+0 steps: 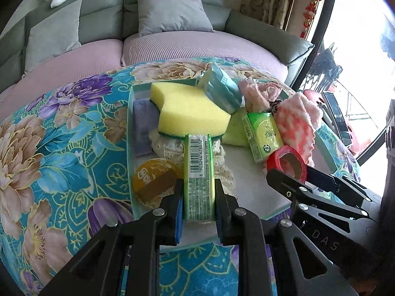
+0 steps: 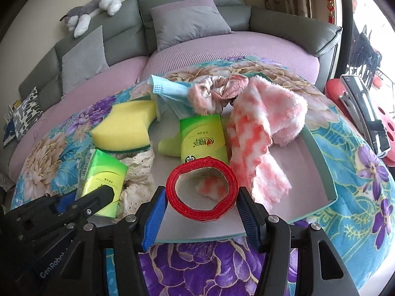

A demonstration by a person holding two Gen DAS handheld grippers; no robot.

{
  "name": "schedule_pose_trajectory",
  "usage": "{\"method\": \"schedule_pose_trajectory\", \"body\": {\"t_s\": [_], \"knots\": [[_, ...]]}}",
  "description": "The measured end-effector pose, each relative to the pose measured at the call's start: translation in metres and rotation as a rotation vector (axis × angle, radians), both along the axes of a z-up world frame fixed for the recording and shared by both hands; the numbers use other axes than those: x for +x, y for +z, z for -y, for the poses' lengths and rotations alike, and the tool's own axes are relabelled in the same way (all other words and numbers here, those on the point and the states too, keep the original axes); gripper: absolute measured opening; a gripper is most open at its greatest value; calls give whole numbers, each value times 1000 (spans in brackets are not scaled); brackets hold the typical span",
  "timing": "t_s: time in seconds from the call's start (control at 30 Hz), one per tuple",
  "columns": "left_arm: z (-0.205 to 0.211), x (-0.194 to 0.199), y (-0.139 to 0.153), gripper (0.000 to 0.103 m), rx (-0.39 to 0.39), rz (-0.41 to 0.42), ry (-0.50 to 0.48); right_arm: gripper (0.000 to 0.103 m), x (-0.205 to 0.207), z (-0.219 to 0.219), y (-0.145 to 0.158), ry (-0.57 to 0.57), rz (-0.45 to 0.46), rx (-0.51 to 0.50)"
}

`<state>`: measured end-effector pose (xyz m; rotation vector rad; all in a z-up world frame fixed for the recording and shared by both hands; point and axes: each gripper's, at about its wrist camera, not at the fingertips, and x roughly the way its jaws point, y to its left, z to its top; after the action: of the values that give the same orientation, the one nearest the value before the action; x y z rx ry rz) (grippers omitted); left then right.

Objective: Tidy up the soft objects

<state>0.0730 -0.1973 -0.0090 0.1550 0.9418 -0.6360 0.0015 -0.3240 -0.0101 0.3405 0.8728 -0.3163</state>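
Note:
My left gripper (image 1: 198,194) is shut on a green tissue pack (image 1: 198,175), held over the front of the glass tray (image 1: 251,172); the pack also shows in the right wrist view (image 2: 103,180). My right gripper (image 2: 201,207) is shut on a red tape roll (image 2: 201,190), seen from the left wrist view (image 1: 287,161) at the tray's right. In the tray lie a yellow sponge (image 1: 187,109), a second green tissue pack (image 2: 203,138), a pink fluffy cloth (image 2: 259,133), a cream lace cloth (image 2: 137,172), a blue mask pack (image 1: 218,87) and a pink scrunchie (image 2: 217,93).
A yellow tape roll (image 1: 154,181) and a purple card (image 1: 143,125) sit at the tray's left. The tray rests on a floral blue cloth (image 1: 61,135). A grey-and-purple sofa (image 2: 197,42) with cushions and a plush toy (image 2: 93,9) stands behind.

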Motion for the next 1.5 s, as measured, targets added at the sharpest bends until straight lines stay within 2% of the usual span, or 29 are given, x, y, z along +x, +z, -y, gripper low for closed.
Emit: {"method": "schedule_pose_trajectory", "body": {"t_s": [0.13,0.2,0.33,0.4,0.7,0.83,1.0,1.07,1.17,1.2,1.27,1.37,1.5], "knots": [[-6,-1,-1,26,-11,-17,0,61,2,-1,-3,4,-19,-7],[-9,-3,0,37,0,-18,0,61,3,0,-4,-1,-27,-7],[-15,-6,3,44,-11,-22,9,62,3,0,-6,-14,-49,-9],[-18,-8,5,52,-14,-21,10,64,3,1,-7,-19,-52,-7],[-32,-11,7,54,-28,-26,31,70,1,1,-4,-34,-58,-18],[-40,-15,14,55,-48,-16,37,76,-3,0,1,-48,-53,-31],[-54,-19,24,62,-63,10,63,83,-10,-4,12,-55,-31,-47],[-62,-19,26,64,-62,19,92,85,-13,-7,16,-52,-20,-52],[-73,-20,29,80,-51,40,147,88,-17,-12,21,-43,-14,-57],[-77,-20,30,82,-45,52,163,90,-19,-14,22,-41,-14,-58],[-87,-22,31,82,-27,74,199,95,-21,-18,24,-32,-14,-61],[-104,-24,29,86,-2,80,270,98,-25,-28,26,-12,-15,-66],[-129,-26,25,86,8,79,370,103,-31,-42,31,14,-12,-81]]}}
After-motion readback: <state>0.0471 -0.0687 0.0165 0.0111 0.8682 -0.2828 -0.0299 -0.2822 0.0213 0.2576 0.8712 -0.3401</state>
